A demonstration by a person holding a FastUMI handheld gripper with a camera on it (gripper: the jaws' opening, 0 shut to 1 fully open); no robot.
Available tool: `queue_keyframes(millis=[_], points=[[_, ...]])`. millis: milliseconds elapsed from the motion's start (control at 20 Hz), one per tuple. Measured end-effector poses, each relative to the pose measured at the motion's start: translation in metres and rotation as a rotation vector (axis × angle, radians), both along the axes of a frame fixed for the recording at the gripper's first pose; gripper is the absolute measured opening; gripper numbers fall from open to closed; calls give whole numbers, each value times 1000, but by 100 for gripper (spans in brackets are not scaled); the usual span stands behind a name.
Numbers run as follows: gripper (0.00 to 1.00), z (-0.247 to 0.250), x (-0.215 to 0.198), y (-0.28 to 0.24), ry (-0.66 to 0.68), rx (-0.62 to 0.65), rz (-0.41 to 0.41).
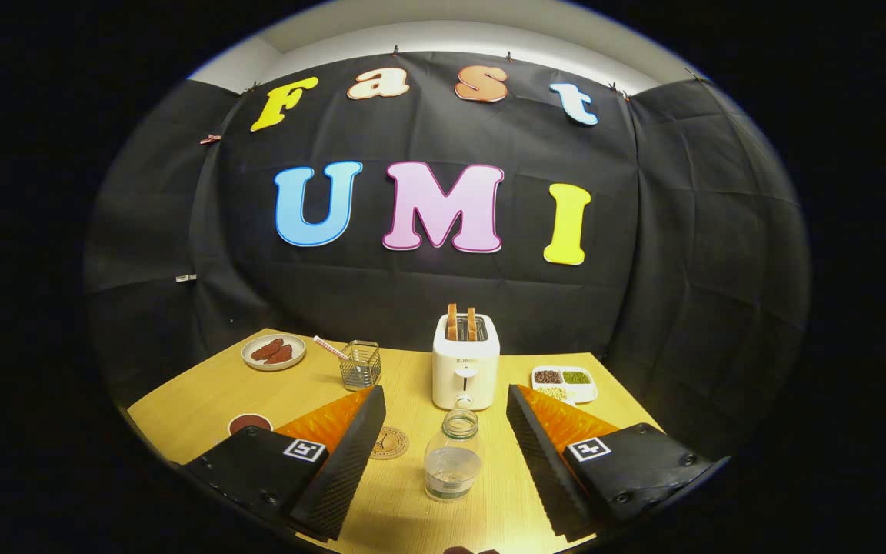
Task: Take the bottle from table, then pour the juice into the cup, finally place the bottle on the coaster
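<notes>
A clear plastic bottle [452, 460] with a white cap stands upright on the wooden table [204, 400], with a little pale liquid in its lower part. My gripper [445, 394] is open, one finger on each side of the bottle, neither touching it. A round cork-coloured coaster [392, 443] lies left of the bottle, partly hidden by the left finger. Further left, beside the left finger's outer side, sits a small dark red cup [249, 422], only its rim showing.
A white toaster [465, 362] with two slices of toast stands just beyond the bottle. Beyond the left finger are a wire holder [360, 365] with a striped straw and a plate [274, 352] of reddish food. A divided white tray [564, 382] of beans sits beyond the right finger.
</notes>
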State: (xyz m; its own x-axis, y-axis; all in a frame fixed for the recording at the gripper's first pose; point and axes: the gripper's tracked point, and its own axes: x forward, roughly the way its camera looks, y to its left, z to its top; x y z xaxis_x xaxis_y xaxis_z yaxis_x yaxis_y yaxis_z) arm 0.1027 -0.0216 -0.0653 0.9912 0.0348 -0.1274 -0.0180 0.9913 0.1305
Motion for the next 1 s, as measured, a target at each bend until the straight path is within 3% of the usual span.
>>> queue_keyframes(millis=[550, 1000], points=[[98, -71, 28, 2, 80, 84, 33], [98, -117, 33, 0, 112, 54, 72]])
